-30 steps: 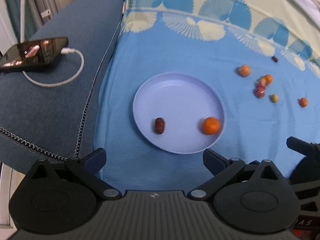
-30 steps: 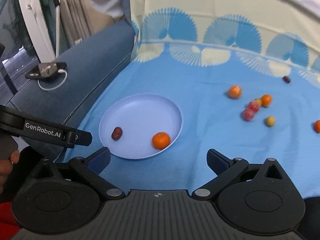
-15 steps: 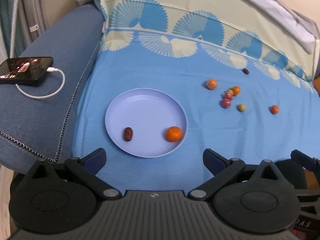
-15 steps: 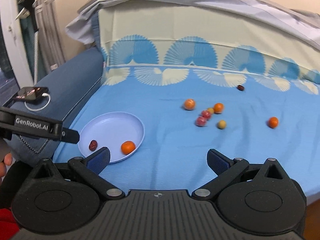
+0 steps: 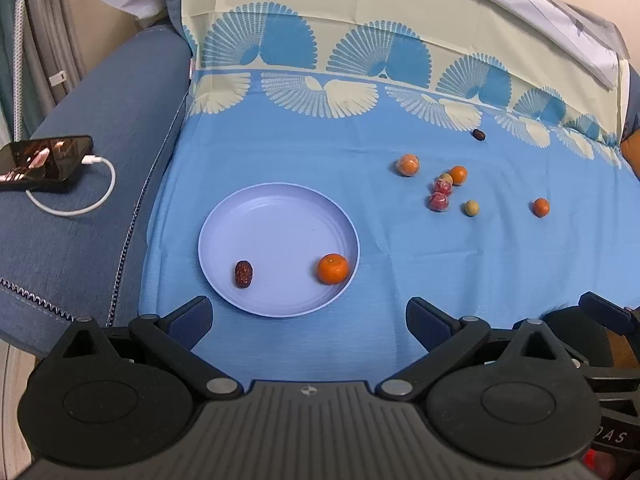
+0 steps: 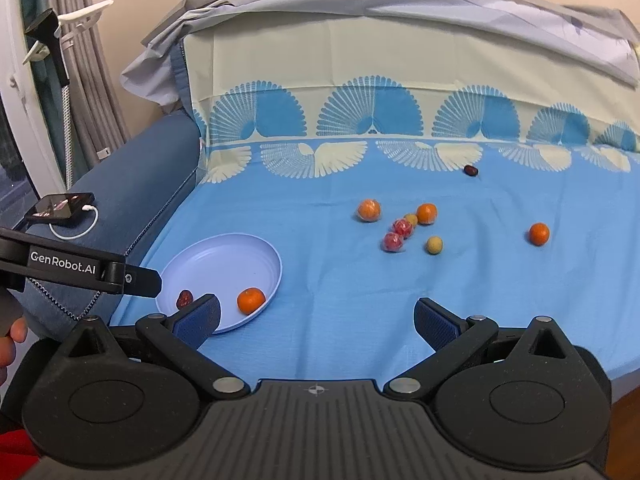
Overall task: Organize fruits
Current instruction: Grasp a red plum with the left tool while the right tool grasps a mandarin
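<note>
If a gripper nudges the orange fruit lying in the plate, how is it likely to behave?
The orange fruit looks round, so it would probably roll rather than slide. It sits by the raised rim of the plate, which should stop it on that side. The plate's smooth floor may let it travel towards the date.

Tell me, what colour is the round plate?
The round plastic plate is pale lavender-blue, clearest in the left wrist view.

Ahead of the right hand-held gripper [image 6: 316, 320], bare blue patterned bedsheet [image 6: 352, 320] lies open up to the cluster of small wrapped fruits [image 6: 400, 228]. The round lavender plastic plate [image 6: 224, 256] sits ahead-left; the left hand-held gripper [image 6: 152, 280] juts in over it.
</note>
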